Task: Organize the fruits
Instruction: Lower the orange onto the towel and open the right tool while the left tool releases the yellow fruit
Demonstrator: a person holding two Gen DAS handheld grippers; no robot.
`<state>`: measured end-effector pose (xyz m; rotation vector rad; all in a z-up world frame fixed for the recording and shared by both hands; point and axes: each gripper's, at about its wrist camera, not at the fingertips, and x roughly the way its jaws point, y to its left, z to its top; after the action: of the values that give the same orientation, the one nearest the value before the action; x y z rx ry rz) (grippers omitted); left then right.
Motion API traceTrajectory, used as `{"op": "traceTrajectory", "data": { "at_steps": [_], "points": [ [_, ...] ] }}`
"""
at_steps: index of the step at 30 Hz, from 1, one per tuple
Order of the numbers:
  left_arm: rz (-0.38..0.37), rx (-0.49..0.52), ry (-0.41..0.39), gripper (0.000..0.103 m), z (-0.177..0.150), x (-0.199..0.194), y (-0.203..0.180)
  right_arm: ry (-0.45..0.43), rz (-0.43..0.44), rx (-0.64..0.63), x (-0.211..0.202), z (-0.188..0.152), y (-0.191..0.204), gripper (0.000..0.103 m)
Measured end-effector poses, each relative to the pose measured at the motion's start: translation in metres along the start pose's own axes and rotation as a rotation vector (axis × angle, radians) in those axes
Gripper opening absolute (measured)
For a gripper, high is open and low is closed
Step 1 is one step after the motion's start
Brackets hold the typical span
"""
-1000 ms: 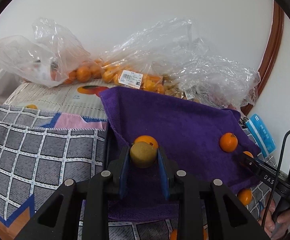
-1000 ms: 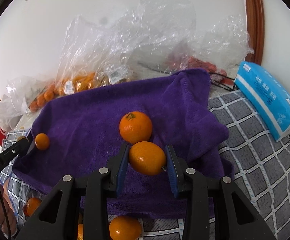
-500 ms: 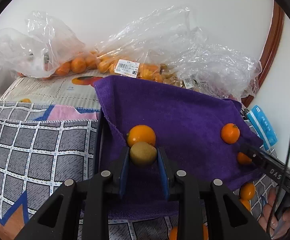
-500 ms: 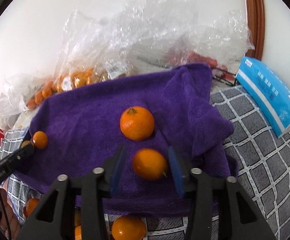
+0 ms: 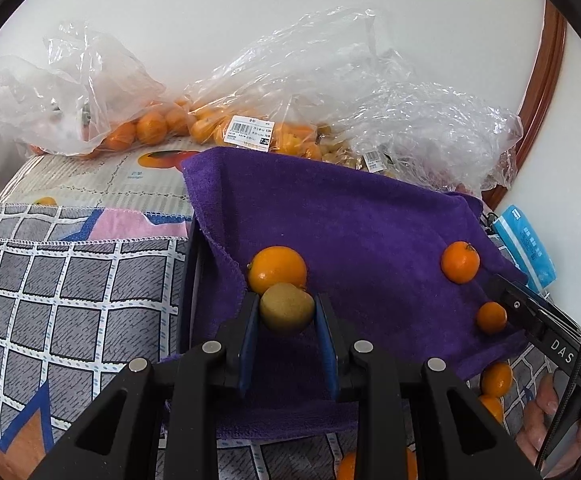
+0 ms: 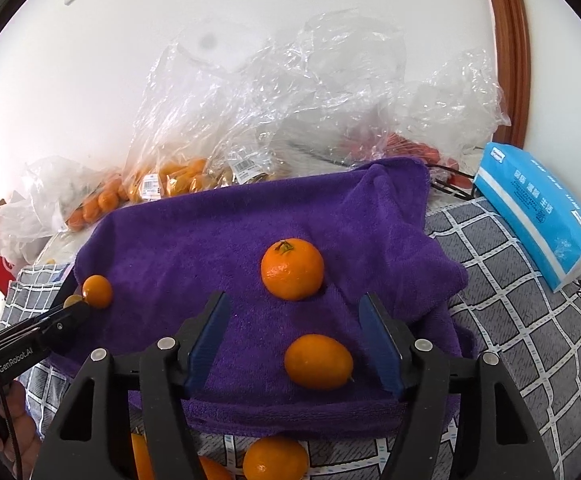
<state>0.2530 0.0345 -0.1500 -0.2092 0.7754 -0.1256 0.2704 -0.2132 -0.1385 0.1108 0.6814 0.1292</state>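
A purple towel (image 5: pixel 350 240) (image 6: pixel 210 236) lies spread on a checked cloth. My left gripper (image 5: pixel 286 312) is shut on a greenish-brown kiwi (image 5: pixel 286 307), held just in front of an orange (image 5: pixel 277 267) on the towel's left part. My right gripper (image 6: pixel 294 312) is open; a small oval orange (image 6: pixel 317 361) lies on the towel between its fingers, nearer the right one. A round tangerine (image 6: pixel 292 269) with a stem lies just beyond. In the left wrist view, the tangerine (image 5: pixel 460 261) and the small orange (image 5: pixel 491 317) lie at the towel's right.
Clear plastic bags of oranges (image 5: pixel 250 128) (image 6: pixel 170 176) are piled against the back wall. A blue tissue pack (image 6: pixel 538 212) lies at the right. Several loose oranges (image 6: pixel 274 458) (image 5: pixel 496 378) lie on the checked cloth (image 5: pixel 70 288) in front of the towel.
My right gripper has opened and let the small oval orange go onto the towel. My left gripper has kept hold of the kiwi and come closer to the orange.
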Motion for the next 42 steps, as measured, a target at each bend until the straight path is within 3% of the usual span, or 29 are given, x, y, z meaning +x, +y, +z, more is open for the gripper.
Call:
{"op": "traceTrajectory", "data": {
  "at_steps": [14, 23, 29, 33, 42],
  "points": [
    [-0.006, 0.015, -0.009, 0.028, -0.002, -0.002, -0.002, -0.046, -0.036, -0.023, -0.01, -0.001, 0.004, 0.066],
    [-0.044, 0.013, -0.068, 0.037, 0.0, -0.018, -0.004, -0.009, 0.015, -0.002, -0.009, 0.0, -0.003, 0.067],
    [-0.038, 0.008, -0.11, 0.037, 0.004, -0.027, -0.002, -0.008, 0.025, 0.04, -0.018, 0.003, -0.007, 0.066],
    [-0.053, -0.033, -0.098, 0.037, 0.006, -0.026, 0.003, -0.007, -0.01, 0.027, -0.031, 0.003, -0.004, 0.061],
    [-0.067, -0.035, -0.124, 0.037, 0.007, -0.035, 0.002, 0.03, 0.008, 0.018, -0.053, -0.029, -0.003, 0.052]
  ]
}}
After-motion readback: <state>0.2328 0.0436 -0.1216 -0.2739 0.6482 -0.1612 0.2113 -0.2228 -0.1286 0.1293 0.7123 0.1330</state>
